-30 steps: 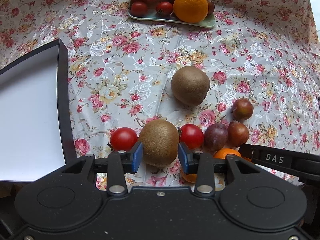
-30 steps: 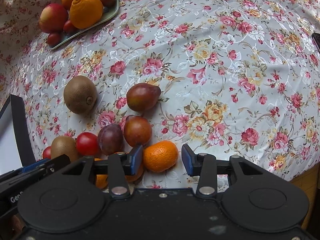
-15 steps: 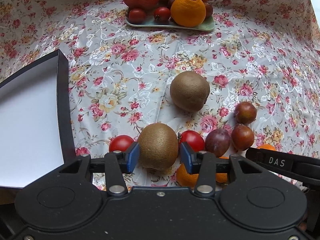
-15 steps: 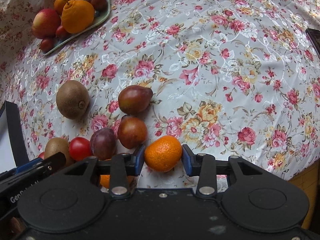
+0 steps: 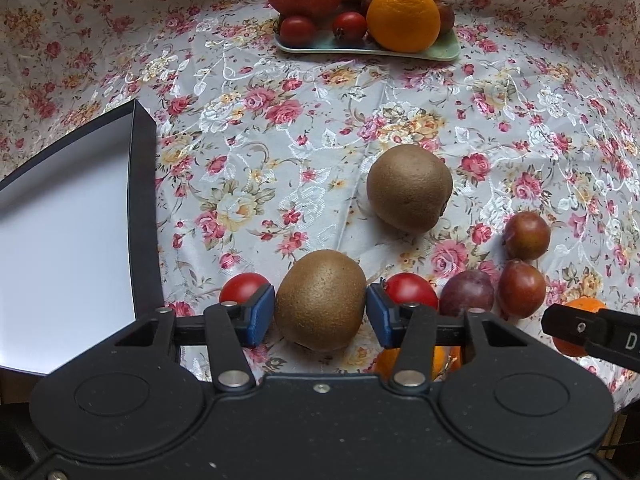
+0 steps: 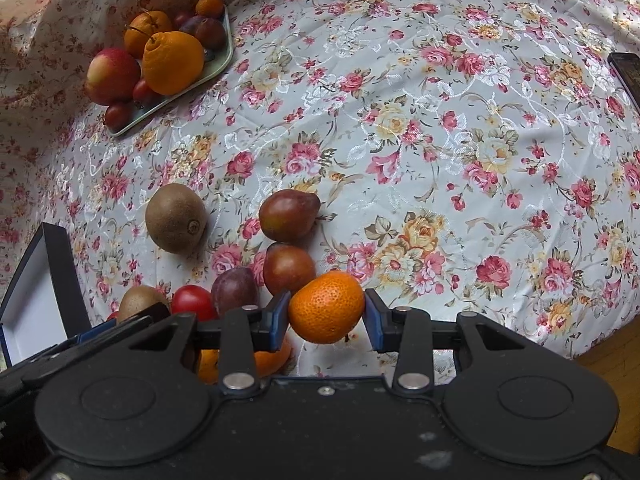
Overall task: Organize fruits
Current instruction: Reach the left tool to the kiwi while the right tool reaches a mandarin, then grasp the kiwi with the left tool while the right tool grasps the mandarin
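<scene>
My left gripper (image 5: 320, 315) is shut on a brown kiwi (image 5: 320, 300), its blue pads (image 5: 260, 314) pressing both sides, low over the floral cloth. Red tomatoes (image 5: 244, 288) (image 5: 410, 290) lie on either side of it. My right gripper (image 6: 325, 320) is shut on an orange mandarin (image 6: 326, 306), held just above the cloth. A second kiwi (image 5: 409, 188) (image 6: 176, 218) lies farther out. Three dark plums (image 6: 288, 216) (image 6: 289, 268) (image 6: 234, 290) sit to the left of the mandarin. Another orange fruit (image 6: 272, 360) is partly hidden under the right gripper's left finger.
A black box with a white inside (image 5: 142, 220) (image 6: 60, 280) stands at the left. A green tray (image 5: 448, 50) (image 6: 216, 68) at the back holds an apple, oranges, tomatoes and plums. A dark flat object (image 6: 626, 72) lies at the right edge. The table's edge runs near the lower right.
The right gripper's fingers went from open around the mandarin to shut on it, and the fruit has risen a little. The left pads have closed onto the kiwi.
</scene>
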{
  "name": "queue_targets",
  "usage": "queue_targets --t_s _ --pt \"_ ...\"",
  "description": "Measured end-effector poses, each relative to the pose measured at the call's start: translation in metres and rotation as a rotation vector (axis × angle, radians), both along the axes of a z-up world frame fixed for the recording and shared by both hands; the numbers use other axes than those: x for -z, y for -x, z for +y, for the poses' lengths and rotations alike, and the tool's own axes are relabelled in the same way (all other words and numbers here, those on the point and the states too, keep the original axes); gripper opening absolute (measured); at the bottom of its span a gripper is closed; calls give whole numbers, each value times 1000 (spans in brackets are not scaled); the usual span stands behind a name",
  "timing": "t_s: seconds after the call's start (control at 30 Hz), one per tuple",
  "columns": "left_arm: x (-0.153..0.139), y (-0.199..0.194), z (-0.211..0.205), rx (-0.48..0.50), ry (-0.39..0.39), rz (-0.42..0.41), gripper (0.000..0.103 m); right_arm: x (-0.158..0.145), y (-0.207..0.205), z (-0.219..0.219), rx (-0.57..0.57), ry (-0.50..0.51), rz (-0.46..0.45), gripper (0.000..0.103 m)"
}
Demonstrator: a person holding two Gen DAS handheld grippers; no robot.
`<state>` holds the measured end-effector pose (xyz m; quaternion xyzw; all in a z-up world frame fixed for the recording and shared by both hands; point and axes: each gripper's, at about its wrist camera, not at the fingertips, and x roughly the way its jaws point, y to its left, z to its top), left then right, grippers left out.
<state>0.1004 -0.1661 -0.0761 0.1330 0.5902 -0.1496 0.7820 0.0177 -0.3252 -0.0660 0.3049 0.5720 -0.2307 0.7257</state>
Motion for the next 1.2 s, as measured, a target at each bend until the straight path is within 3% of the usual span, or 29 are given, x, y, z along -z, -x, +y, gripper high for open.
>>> queue_targets --t_s 0.2,0.47,0.77,1.2 --pt "-10 -7 6 -61 126 61 55 -12 4 -7 39 -1 -40 41" --pt "-52 -12 23 -89 213 -33 55 -24 3 -6 72 9 -72 41" --pt "-73 -31 87 -241 171 -128 55 -27 -21 31 19 3 -79 41" --pt "-72 -51 193 -437 69 -170 55 -27 -85 139 -185 -14 -109 41"
